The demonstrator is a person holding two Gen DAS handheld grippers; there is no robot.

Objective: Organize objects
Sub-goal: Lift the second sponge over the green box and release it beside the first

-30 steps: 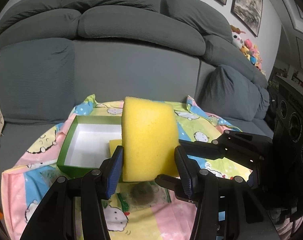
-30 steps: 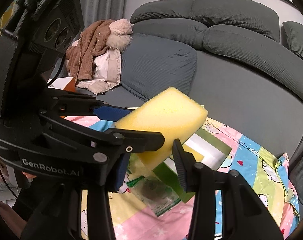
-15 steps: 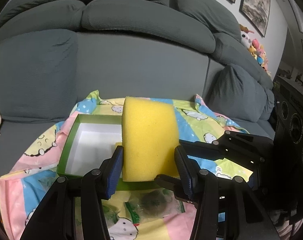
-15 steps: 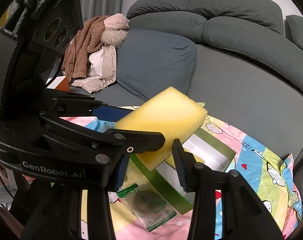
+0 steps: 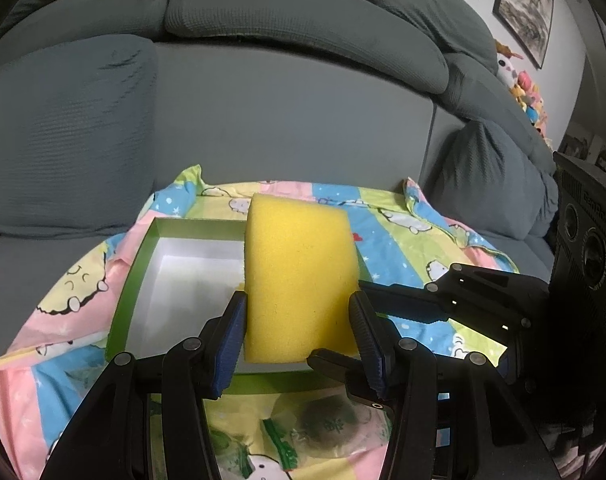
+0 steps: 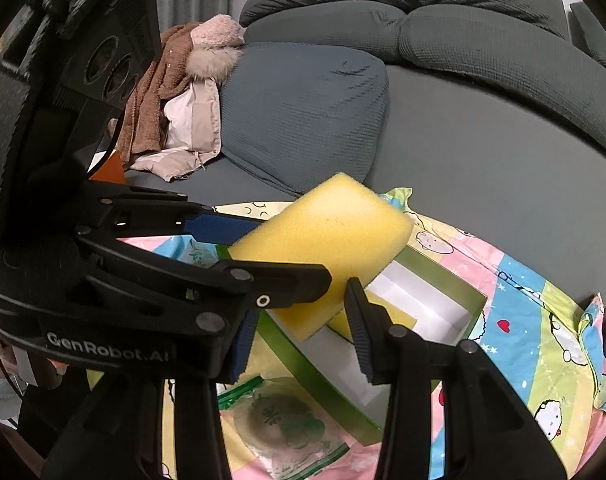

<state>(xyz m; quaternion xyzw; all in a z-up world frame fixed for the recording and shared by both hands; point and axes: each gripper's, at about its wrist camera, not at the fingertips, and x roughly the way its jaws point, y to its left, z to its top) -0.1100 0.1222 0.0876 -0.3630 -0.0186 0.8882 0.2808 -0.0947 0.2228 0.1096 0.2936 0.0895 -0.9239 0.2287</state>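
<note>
A yellow sponge (image 5: 299,272) hangs tilted over the open green box (image 5: 131,288), whose inside is white. My left gripper (image 5: 299,312) is shut on the sponge's near end, one blue pad on each side. From the right, my right gripper (image 6: 299,332) holds the same end (image 6: 323,228), its jaws closed on the lower corner. In the right wrist view the left gripper (image 6: 295,250) crosses in front from the left. Inside the box (image 6: 443,276) lies a flat yellow piece (image 6: 395,318).
A clear plastic bag (image 5: 327,420) with green print and a dark round lump lies in front of the box on the cartoon blanket (image 5: 403,232). The blanket covers a grey sofa seat (image 5: 283,120). Brown and pink clothes (image 6: 163,92) are heaped at the sofa's left end.
Both grippers have carried the sponge forward and down together. The box and the bag now lie nearer and lower in both views. Neither grip has changed.
</note>
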